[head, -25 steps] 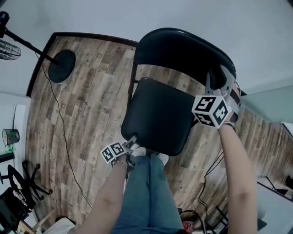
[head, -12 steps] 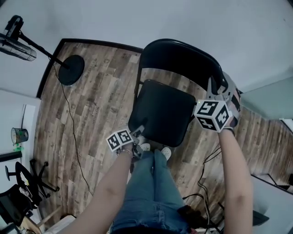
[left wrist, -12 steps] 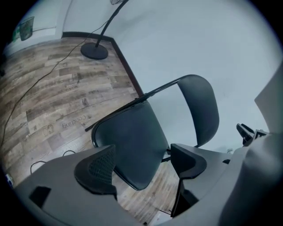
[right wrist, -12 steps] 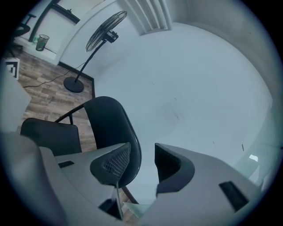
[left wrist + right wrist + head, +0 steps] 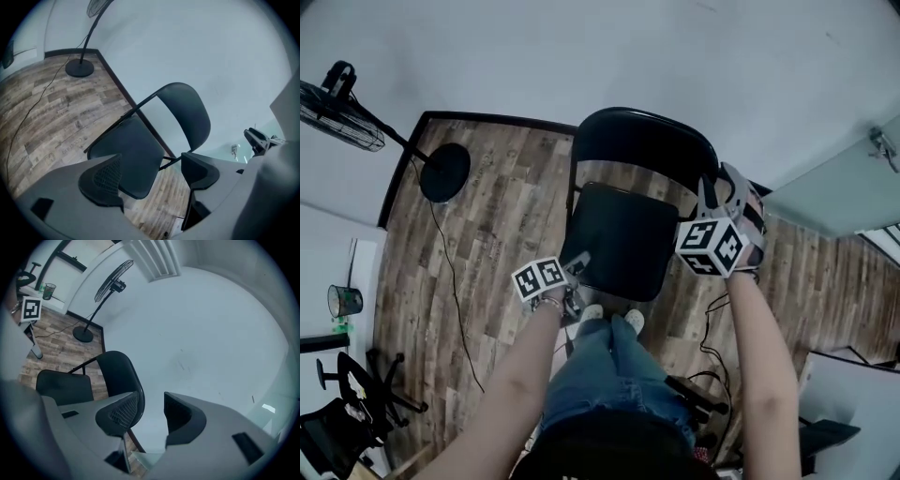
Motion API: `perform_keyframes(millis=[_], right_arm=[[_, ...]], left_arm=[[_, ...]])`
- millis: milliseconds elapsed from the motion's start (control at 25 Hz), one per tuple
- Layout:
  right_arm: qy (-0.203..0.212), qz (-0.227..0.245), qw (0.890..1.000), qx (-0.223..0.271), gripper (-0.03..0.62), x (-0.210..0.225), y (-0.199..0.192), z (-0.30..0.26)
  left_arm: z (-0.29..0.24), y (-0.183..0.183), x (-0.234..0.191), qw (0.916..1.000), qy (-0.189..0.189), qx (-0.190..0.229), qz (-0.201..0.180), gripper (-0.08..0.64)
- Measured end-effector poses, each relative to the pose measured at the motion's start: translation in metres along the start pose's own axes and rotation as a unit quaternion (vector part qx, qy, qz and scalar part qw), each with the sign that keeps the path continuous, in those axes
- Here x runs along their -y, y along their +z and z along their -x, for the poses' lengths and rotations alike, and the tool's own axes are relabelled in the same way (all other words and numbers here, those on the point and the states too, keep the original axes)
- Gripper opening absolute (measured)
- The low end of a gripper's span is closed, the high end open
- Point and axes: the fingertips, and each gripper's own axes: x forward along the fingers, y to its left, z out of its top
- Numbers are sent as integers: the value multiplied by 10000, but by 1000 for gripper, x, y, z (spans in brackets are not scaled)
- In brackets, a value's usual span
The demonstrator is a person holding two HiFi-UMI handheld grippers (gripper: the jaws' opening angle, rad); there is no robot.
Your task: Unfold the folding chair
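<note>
Beside the pale wall point(image 5: 581, 56), folding chair point(image 5: 619, 239) stands seat-down on plank floor point(image 5: 478, 244); left gripper point(image 5: 151, 171) jaws spread, right gripper point(image 5: 152, 411) jaws narrowly parted, both empty; stiff frame, likely weighty, slick tubing, so grip backrest top or seat edge.

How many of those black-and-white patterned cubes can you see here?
2. One cube rides on the left gripper, near the front corner of the folding chair. A second cube rides on the right gripper, beside the seat. No others show.
</note>
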Motion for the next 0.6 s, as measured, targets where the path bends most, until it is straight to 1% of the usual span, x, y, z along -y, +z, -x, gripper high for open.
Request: perform_keyframes(millis=[160, 240, 360, 440, 600], right_arm=[[35, -106, 9999, 3, 156, 15, -4, 20], [6, -132, 9999, 44, 156, 21, -3, 28], [107, -319, 9994, 79, 156, 27, -1, 37], [292, -496, 9983, 99, 156, 27, 2, 43], [646, -955, 9931, 198, 156, 21, 7, 61]], left_arm=[[14, 8, 26, 9998, -67, 98, -144, 373], [18, 13, 38, 9994, -94, 78, -322, 374], [22, 24, 61, 9954, -150, -37, -944, 374], [24, 32, 81, 9905, -250, -25, -1350, 374], [30, 44, 117, 9784, -460, 83, -2015, 376]])
